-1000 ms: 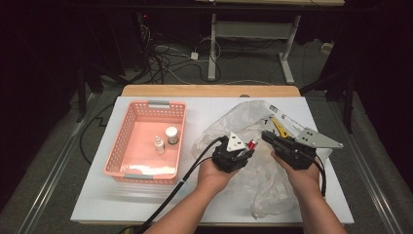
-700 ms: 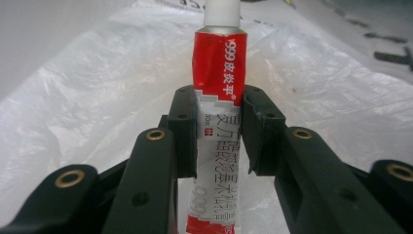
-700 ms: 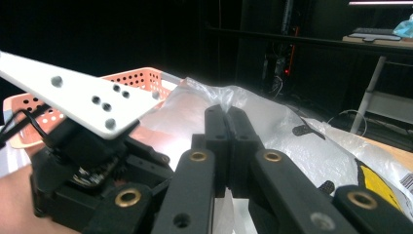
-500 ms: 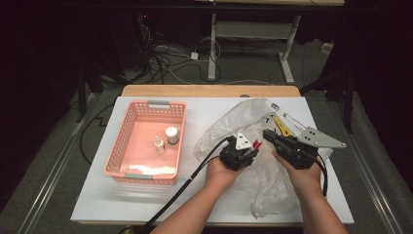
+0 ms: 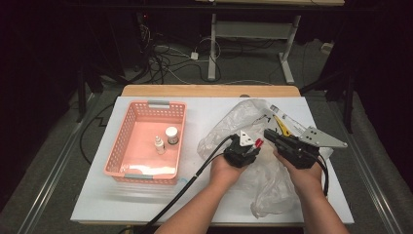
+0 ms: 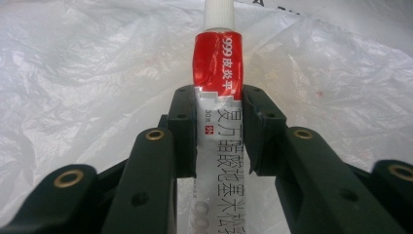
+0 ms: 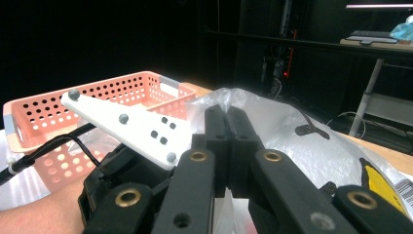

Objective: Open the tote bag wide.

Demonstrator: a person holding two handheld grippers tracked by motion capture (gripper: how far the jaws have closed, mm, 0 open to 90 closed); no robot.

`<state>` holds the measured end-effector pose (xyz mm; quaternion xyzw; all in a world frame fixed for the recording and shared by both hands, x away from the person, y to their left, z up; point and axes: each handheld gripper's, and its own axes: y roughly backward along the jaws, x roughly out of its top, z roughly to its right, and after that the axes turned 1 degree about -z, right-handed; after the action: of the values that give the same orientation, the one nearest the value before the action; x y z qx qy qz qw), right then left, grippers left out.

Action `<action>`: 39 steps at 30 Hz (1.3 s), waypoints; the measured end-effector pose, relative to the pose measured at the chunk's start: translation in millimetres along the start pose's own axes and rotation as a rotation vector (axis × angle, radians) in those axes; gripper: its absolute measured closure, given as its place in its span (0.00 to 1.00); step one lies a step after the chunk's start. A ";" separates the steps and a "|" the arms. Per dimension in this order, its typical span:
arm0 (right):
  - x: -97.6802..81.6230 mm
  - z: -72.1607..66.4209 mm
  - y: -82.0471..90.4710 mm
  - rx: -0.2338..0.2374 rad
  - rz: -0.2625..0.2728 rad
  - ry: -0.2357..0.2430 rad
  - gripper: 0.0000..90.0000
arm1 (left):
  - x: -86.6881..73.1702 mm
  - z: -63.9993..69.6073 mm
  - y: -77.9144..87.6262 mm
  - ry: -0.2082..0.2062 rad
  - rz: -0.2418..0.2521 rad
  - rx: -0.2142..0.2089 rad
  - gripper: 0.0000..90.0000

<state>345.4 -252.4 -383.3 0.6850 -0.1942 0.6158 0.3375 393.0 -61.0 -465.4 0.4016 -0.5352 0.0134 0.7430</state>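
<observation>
A red and white ointment tube [image 6: 216, 87] with a white ribbed cap stands between the jaws of my left gripper [image 6: 219, 122], which is shut on its middle. From above, the tube's red end [image 5: 258, 143] pokes out of the left gripper [image 5: 253, 146] over a crumpled clear plastic bag [image 5: 234, 122]. My right gripper [image 5: 269, 133] lies just to the right, pointing at the left one. Its jaws [image 7: 226, 114] are pressed together on a fold of the bag [image 7: 292, 122], which billows up behind them.
A pink mesh basket [image 5: 146, 105] sits at the left of the white table [image 5: 209, 105], holding a small white dropper bottle [image 5: 159, 145] and a dark jar [image 5: 171, 135]. A yellow label [image 5: 282, 127] shows through the bag. Cables trail off the near edge.
The left hand has shifted a little to the right and lower with the tube, closer to the right gripper. The right hand has stayed where it was.
</observation>
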 end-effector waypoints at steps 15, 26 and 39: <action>-1.6 0.9 -0.1 -0.002 -0.007 -0.001 1.00 | -3.0 18.5 46.5 -0.036 0.048 -0.087 0.60; -3.0 -0.8 -1.6 -0.001 -0.017 0.004 1.00 | -24.7 20.2 81.1 -0.032 0.061 -0.138 0.43; -3.7 -2.3 -1.1 -0.001 -0.022 0.005 1.00 | -47.7 13.1 122.2 0.005 0.043 -0.124 0.06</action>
<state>343.9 -250.5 -387.1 0.6852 -0.1863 0.6138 0.3451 307.4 33.3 -431.3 0.3432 -0.5417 -0.0031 0.7673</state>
